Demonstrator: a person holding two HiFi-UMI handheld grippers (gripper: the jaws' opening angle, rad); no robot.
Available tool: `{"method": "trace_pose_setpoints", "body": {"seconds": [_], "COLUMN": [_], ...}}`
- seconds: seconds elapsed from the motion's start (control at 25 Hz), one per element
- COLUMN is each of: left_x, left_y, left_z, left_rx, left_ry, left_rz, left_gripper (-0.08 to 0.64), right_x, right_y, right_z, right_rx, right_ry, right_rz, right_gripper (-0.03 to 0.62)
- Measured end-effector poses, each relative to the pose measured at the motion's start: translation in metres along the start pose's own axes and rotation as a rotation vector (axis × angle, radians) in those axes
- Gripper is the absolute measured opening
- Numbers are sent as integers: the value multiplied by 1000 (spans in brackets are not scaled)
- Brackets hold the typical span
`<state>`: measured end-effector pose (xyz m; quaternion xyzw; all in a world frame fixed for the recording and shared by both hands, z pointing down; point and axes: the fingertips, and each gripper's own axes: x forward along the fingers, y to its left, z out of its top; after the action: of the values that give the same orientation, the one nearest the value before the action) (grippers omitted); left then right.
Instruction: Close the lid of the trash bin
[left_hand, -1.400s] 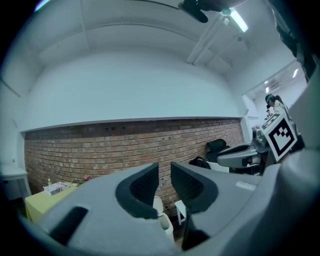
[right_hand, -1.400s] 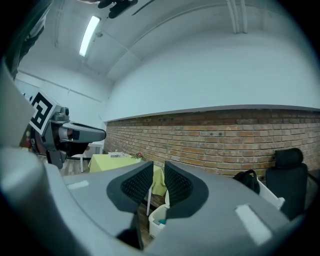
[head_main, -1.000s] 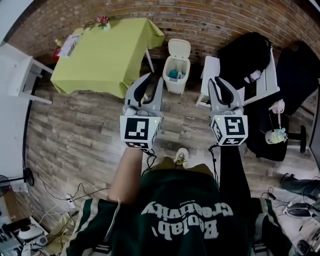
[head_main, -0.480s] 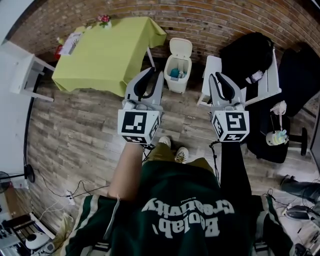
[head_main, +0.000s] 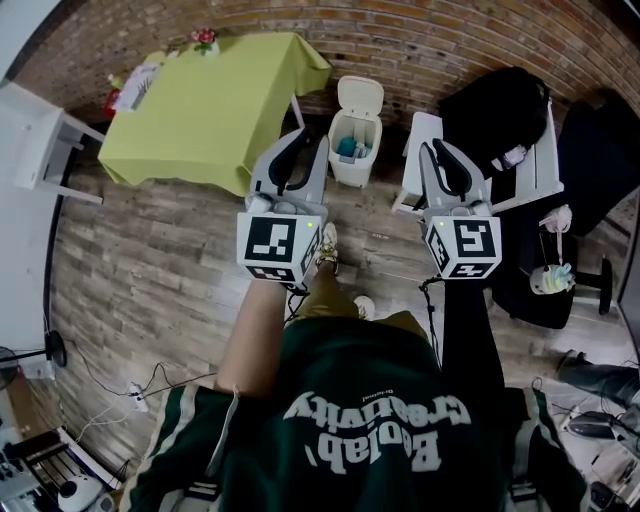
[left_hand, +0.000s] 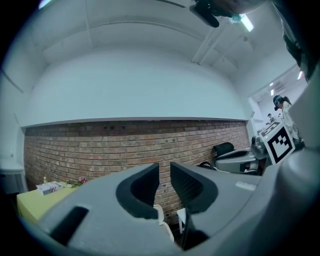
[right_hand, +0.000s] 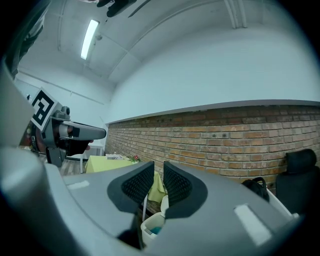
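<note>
**Lid still up, bin not yet reached**

Head view: the trash bin (head_main: 352, 152) stands on the wooden floor against the brick wall, just to the right of the desk (head_main: 200, 105) with the green cloth. Its lid (head_main: 361, 95) stands upright, so bluish contents show inside. Nothing of the task is done. Your left claw (head_main: 308, 143) and right claw (head_main: 436, 152) are both held level, well short of the bin and apart from it. I judge that the whole approach and the push on the lid are left to do. The print on your sweatshirt (head_main: 370, 430) lies upside down here. The large word looks like "Boolab" and the one beside it perhaps "Creativity", though I am not sure of either.

Left gripper view: your left claw (left_hand: 165, 172) is slightly parted and empty. The white top of the lid (left_hand: 159, 213) peeks out low behind it. There is no readable writing.

Right gripper view: your right claw (right_hand: 159, 175) shows only a narrow slit and grips nothing. The open bin (right_hand: 151, 227) sits below the slit, lid (right_hand: 164, 204) raised. I can read no label on it.
</note>
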<state>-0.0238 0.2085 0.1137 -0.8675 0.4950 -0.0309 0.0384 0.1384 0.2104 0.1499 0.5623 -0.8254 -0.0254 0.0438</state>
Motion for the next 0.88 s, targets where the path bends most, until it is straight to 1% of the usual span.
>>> {"method": "trace_pose_setpoints", "body": {"seconds": [0.12, 0.28, 0.52, 0.68, 0.88], "left_x": [12, 34, 78, 111, 159], "left_y": [7, 21, 42, 53, 84], "left_z": [-2, -3, -4, -12, -12], "left_rx": [7, -5, -2, -5, 10], "left_ry": [-7, -18, -27, -29, -29], "left_rz": [-7, -16, -43, -65, -80], "left_gripper": [80, 80, 78, 77, 74], "right_x": [13, 34, 70, 103, 154], "right_y": [-4, -11, -27, -39, -50], "right_z": [0, 3, 7, -1, -6], "right_rx": [-10, -29, -50, -55, -51], "right_ry": [1, 2, 5, 27, 45], "right_rz": [-2, -9, -35, -46, -55], "right_gripper": [74, 75, 75, 77, 80]}}
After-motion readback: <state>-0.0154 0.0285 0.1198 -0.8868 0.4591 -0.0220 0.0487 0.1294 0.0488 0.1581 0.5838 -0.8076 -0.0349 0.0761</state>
